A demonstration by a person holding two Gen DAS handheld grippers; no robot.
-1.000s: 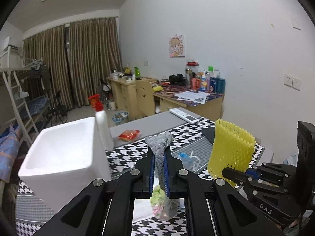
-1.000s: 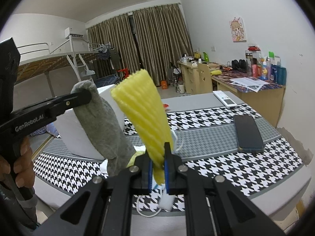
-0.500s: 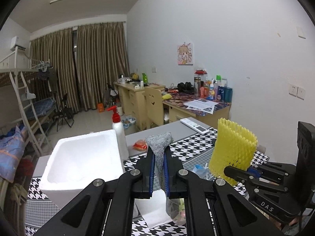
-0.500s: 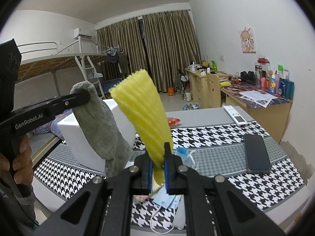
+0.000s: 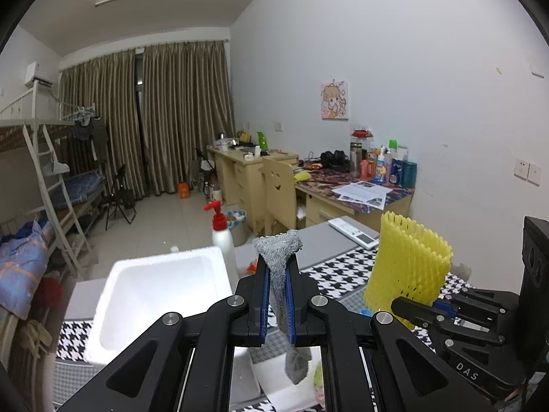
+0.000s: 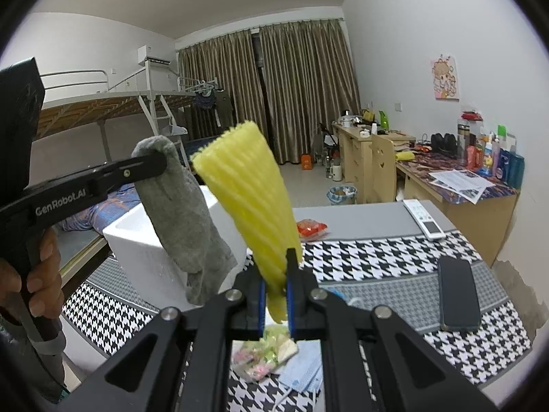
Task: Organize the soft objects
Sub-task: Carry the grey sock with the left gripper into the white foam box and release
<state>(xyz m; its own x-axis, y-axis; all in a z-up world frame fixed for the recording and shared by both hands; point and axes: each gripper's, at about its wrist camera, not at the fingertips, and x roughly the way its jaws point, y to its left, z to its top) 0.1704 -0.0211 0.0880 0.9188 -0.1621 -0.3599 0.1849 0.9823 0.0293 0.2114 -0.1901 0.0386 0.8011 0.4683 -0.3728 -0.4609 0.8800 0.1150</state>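
grey knit sock point(image 5: 279, 267) sits pinched between the blue pads of the left gripper point(image 5: 278, 304), low centre of the left view, its jaws nearly closed on the cloth with the toe hanging below and a tuft poking above. yellow foam net sleeve point(image 6: 250, 202) is clamped the same way in the right gripper point(image 6: 276, 304), centre of the right view, fanning upward and leaning left. both are held in the air above the checked table point(image 6: 394, 261).

white foam box point(image 5: 154, 295) stands at lower left of the left view, open side up, apparently the likely place for these. a mask point(image 6: 302, 367) and a small candy bag point(image 6: 264, 353) lie on the table at the bottom of the right view, not yet picked up.

risks, as i judge them: the sock is held by a narrow fold, so a quick swing could slip it out short of the box. the foam sleeve is springy and only nipped at its lower end; it may pop free or bounce off the box rim when let go. the pump bottle point(image 5: 221, 237) stands just behind the box and could be knocked over by a wide approach. the two grippers are near each other and could bump.
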